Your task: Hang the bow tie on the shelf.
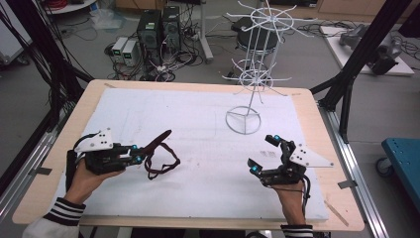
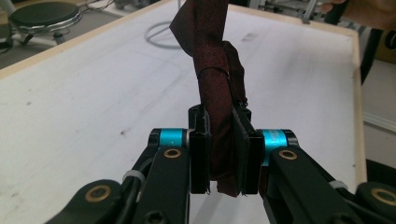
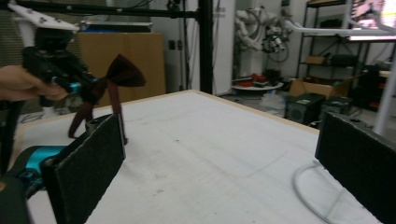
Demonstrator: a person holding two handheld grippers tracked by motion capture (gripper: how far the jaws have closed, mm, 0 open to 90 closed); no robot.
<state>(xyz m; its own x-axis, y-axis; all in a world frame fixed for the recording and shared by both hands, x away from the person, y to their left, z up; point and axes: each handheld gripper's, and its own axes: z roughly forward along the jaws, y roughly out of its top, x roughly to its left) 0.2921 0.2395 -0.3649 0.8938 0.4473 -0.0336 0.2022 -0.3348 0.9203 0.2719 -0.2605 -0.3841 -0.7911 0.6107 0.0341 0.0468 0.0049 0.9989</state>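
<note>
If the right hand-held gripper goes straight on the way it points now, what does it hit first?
Probably nothing soon: between the open jaws of the right hand-held gripper lies only bare white table. The rack's ring base sits off to its right and the bow tie off to its left. Depth is hard to judge.

In the left gripper view the bow tie [image 2: 215, 70] runs off the top edge, and its gripped part is hidden between the pads [image 2: 200, 156] of the left gripper [image 2: 223, 156]. In the right gripper view the stand's ring [image 3: 306, 189] is partly hidden behind the right-hand pad [image 3: 357, 163], and that pad is cut by the right edge. In the high view the table [image 1: 307, 96] loses its near corners at the bottom edge, and the sleeves [image 1: 63, 212] are cut off there.
</note>
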